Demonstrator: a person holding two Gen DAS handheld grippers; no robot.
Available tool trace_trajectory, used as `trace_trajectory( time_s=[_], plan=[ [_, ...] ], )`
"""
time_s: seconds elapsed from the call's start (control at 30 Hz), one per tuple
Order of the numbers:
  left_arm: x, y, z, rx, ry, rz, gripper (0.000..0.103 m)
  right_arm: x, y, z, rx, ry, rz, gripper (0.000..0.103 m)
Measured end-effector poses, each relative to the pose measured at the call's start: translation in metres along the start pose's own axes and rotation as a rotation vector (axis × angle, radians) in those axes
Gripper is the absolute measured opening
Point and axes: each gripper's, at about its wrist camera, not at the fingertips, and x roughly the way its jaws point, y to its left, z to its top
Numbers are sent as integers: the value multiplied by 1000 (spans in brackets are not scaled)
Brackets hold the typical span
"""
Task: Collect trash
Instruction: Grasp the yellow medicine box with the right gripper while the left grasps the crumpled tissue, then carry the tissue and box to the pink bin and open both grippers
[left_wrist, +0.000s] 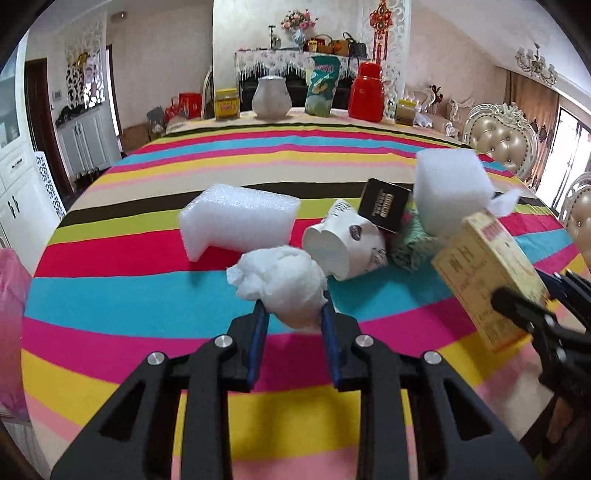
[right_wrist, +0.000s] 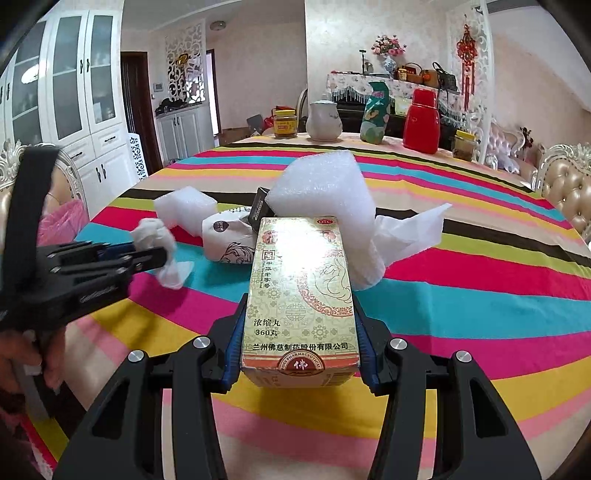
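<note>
The left gripper (left_wrist: 291, 306) had clamped a crumpled white tissue wad (left_wrist: 277, 282) near the striped table's (left_wrist: 147, 295) front edge. The right gripper (right_wrist: 299, 332) gripped an upright cream cardboard medicine box (right_wrist: 299, 295). The pink plastic bag (left_wrist: 11, 332) hung off the left edge, nearer the left gripper.

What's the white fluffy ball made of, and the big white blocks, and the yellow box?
The white ball looks like crumpled tissue paper: soft, matte, wrinkled. The blocks seem to be packing foam, with a bubbly, slightly shiny surface. The yellow box looks like printed cardboard, smooth, with sharp folded edges.
</note>
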Motion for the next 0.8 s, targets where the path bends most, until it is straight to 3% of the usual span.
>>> trace_trajectory(
  time_s=[0.23, 0.57, 0.8],
  plan=[
    [-24, -11, -21, 36, -23, -19, 27, 0, -1, 1, -2, -3, -4, 50],
    [-43, -9, -26, 58, -49, -36, 27, -1, 13, 2, -58, -5, -26, 50],
    [-57, 10, -29, 51, -69, -28, 28, -8, 39, 1, -95, -2, 23, 50]
  ],
)
